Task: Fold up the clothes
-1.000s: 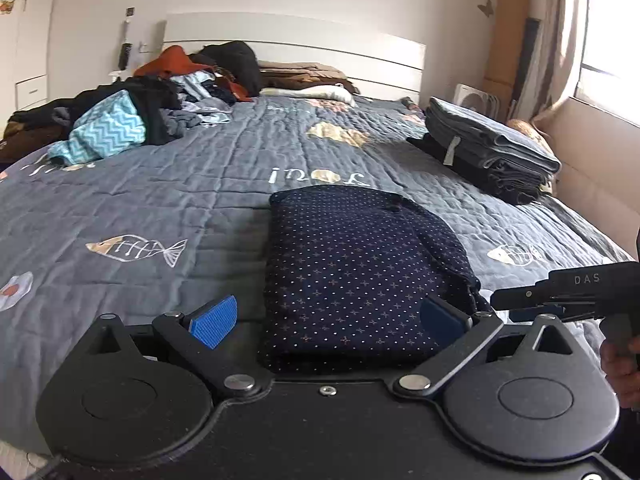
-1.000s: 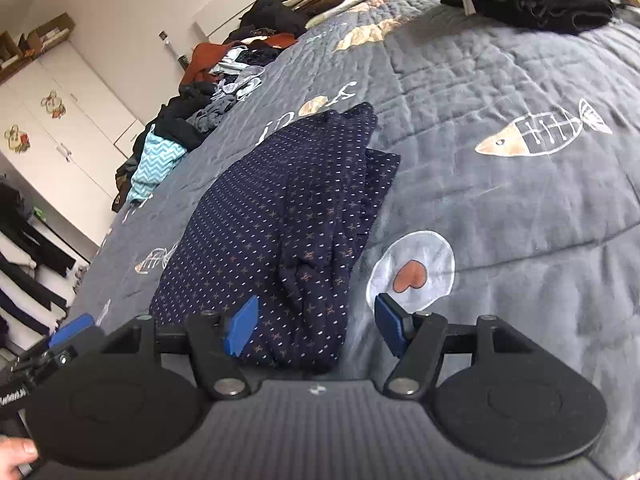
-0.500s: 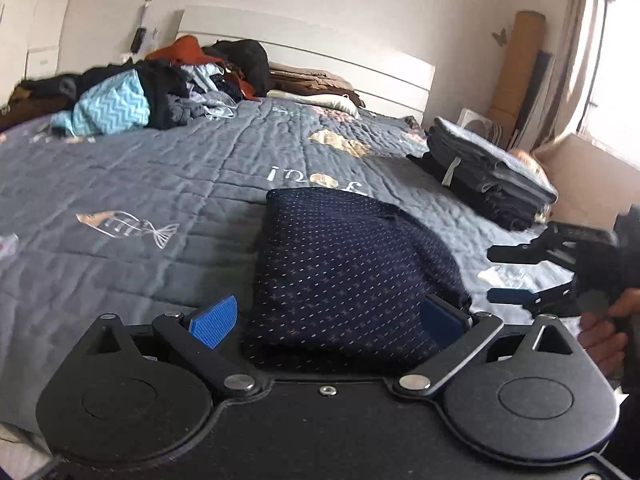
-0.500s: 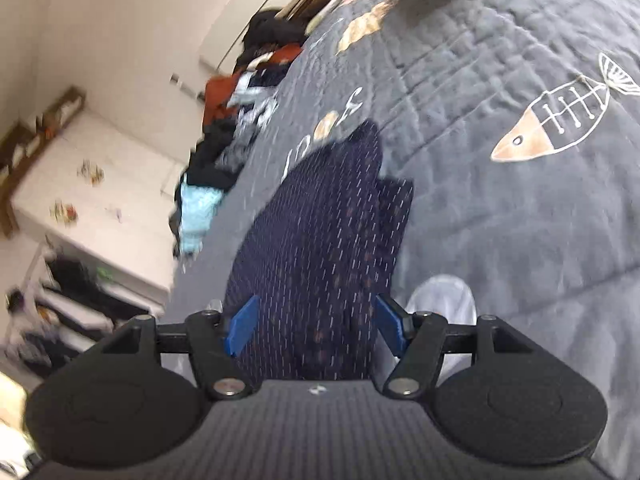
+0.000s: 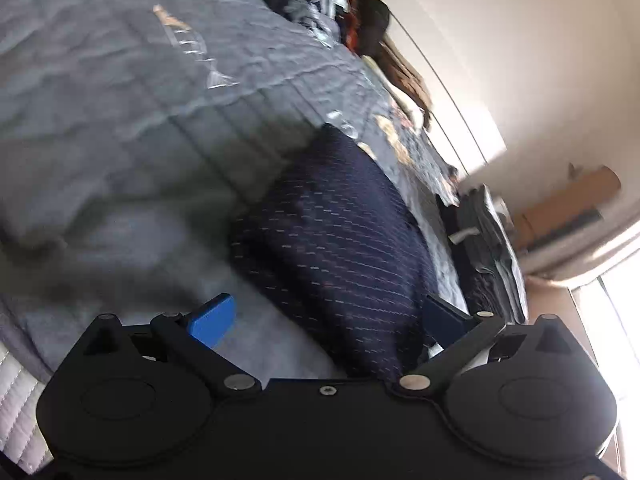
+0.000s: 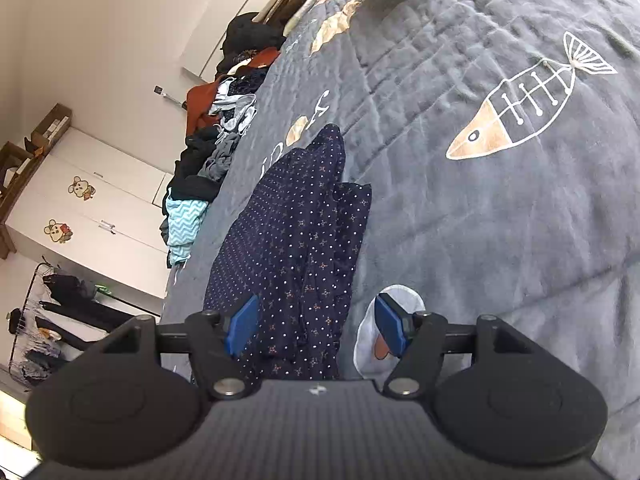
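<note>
Grey quilted bedding printed with fish skeletons covers the bed (image 6: 500, 208) that fills both views. At far left in the right wrist view stands a white wardrobe (image 6: 100, 208) with cartoon stickers on its doors, and below it a rack of dark hanging clothes (image 6: 60, 312). Next along, on the bed's far side, lies a heap of unfolded clothes (image 6: 212, 152): rust-orange, black, grey and a turquoise zigzag piece.

Toward the middle of the bed lies the navy dotted garment (image 6: 296, 240), folded into a long narrow shape and resting flat on the quilt. The right claw (image 6: 316, 326) is open over the garment's near end; its left blue pad sits above the cloth and its right pad above a white round print on the quilt, neither pressing on fabric as far as the view shows.

In the left wrist view, which is tilted and blurred, the same navy dotted garment (image 5: 340, 248) lies ahead of the left claw (image 5: 326, 320), whose jaws stand wide apart; the garment's near edge lies between the pads, with no squeeze visible. Farther right, near the bed's edge, sits a stack of folded dark clothes (image 5: 488, 248), and beyond it a bright window (image 5: 616, 320).
</note>
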`<action>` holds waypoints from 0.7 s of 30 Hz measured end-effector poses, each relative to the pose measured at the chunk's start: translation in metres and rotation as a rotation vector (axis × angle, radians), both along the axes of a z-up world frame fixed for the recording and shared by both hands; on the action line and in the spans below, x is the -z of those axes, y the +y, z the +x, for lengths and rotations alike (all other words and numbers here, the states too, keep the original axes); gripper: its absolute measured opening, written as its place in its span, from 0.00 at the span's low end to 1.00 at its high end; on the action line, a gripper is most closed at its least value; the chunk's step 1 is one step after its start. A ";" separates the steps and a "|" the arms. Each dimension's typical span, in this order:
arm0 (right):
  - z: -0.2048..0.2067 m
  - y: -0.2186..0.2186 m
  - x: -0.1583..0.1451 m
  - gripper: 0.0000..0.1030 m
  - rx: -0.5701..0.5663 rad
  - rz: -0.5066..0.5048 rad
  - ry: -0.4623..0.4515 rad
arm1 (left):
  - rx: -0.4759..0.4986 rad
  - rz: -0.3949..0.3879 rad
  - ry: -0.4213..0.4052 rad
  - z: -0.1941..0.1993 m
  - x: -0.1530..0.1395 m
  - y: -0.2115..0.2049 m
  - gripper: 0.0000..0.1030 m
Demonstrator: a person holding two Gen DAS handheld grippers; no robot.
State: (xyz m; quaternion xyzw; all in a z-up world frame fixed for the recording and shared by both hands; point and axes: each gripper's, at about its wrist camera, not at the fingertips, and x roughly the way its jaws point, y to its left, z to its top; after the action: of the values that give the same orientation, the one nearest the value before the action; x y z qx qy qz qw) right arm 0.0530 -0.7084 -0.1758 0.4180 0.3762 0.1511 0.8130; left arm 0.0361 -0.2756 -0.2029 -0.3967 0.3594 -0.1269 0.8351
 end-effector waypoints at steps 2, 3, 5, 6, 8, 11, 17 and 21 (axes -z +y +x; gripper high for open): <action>0.000 0.001 -0.001 0.62 -0.002 0.012 -0.012 | -0.027 -0.024 0.004 0.005 0.006 0.002 0.96; 0.001 0.002 -0.002 0.62 -0.007 0.014 -0.021 | -0.038 -0.029 -0.005 0.009 0.006 0.002 0.96; 0.001 0.006 -0.004 0.62 -0.018 0.013 -0.033 | -0.050 -0.027 -0.021 0.017 0.005 0.000 0.96; 0.002 0.008 -0.004 0.62 -0.025 0.016 -0.036 | -0.058 -0.028 -0.016 0.022 0.006 -0.002 0.96; 0.004 0.011 -0.004 0.62 -0.032 0.017 -0.033 | -0.090 -0.052 -0.012 0.027 0.008 -0.006 0.96; 0.005 0.012 -0.001 0.62 -0.038 0.014 -0.022 | -0.111 -0.057 -0.027 0.031 0.010 -0.011 0.80; 0.006 0.012 0.001 0.62 -0.031 0.020 -0.019 | -0.122 -0.080 -0.016 0.033 0.015 -0.006 0.21; 0.007 0.014 0.001 0.62 -0.042 0.016 -0.020 | -0.109 -0.111 0.016 0.043 0.022 -0.009 0.47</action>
State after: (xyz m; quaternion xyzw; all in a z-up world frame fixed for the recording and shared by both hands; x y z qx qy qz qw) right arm 0.0596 -0.6946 -0.1767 0.4149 0.3754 0.1754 0.8100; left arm 0.0789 -0.2843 -0.2248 -0.4625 0.3364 -0.0980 0.8145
